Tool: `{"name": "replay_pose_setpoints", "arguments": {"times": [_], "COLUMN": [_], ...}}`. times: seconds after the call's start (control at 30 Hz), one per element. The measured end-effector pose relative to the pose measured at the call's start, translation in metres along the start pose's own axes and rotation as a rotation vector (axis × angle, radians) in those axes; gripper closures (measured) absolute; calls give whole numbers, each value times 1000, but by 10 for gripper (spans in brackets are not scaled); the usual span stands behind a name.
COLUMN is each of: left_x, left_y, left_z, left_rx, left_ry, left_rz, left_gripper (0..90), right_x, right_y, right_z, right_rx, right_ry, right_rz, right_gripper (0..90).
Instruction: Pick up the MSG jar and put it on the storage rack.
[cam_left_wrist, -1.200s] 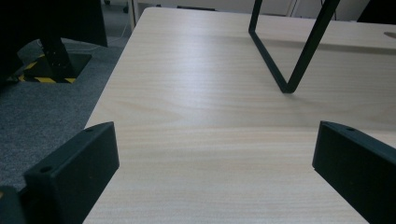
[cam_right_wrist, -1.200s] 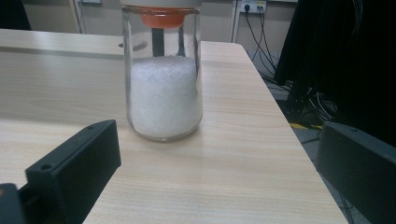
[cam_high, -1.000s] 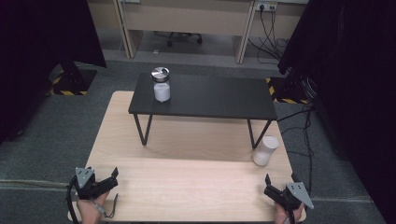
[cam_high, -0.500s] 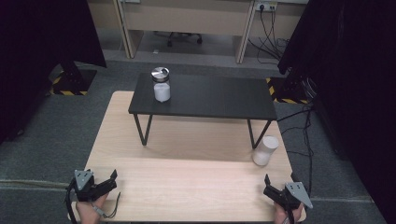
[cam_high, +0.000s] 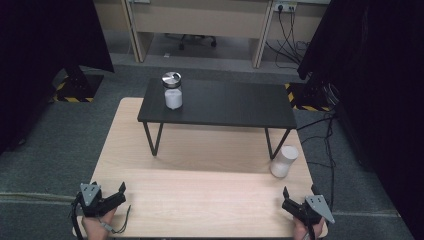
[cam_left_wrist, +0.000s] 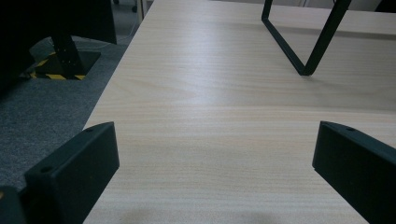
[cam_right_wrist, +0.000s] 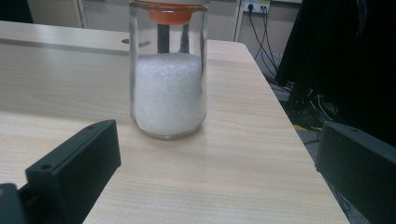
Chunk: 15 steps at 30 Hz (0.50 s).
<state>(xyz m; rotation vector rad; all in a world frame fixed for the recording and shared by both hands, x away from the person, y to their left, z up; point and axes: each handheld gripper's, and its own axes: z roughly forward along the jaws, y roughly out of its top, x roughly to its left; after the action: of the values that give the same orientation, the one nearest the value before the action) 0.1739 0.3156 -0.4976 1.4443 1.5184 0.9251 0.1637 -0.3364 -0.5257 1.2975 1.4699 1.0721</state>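
At lower right of the high view, the right gripper (cam_high: 298, 200) hangs open just below the glass jar (cam_high: 283, 161); lower left, the left gripper (cam_high: 116, 196) gapes over bare table (cam_high: 210, 200), the black stand (cam_high: 220, 105) well beyond.

We note a low black metal-legged shelf (cam_high: 220, 104) standing on the far half of the pale wooden table (cam_high: 200, 200). A metal-lidded glass jar of white granules (cam_high: 172, 91) sits on its left end. A second glass jar of white granules (cam_high: 283, 161) stands on the table, just beside the shelf's right leg, ahead of the right gripper (cam_high: 299, 204). The left gripper (cam_high: 112, 196) is at the near left corner.
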Motion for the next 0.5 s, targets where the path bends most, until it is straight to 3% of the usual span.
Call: {"name": "replay_pose_setpoints", "arguments": {"times": [0.33,0.5], "left_x": [-1,-2], "left_y": [0,-1], "left_z": [1,0], "left_rx": [0,-5], "left_ry": [2,5], "left_rz": [12,21], "left_gripper": [0,0], "right_x": [-3,-5], "right_y": [1,7], "right_z": [0,4], "right_rx": [2,35], "right_ry": [18,36], "right_rz": [6,6], "right_gripper": [3,3]}}
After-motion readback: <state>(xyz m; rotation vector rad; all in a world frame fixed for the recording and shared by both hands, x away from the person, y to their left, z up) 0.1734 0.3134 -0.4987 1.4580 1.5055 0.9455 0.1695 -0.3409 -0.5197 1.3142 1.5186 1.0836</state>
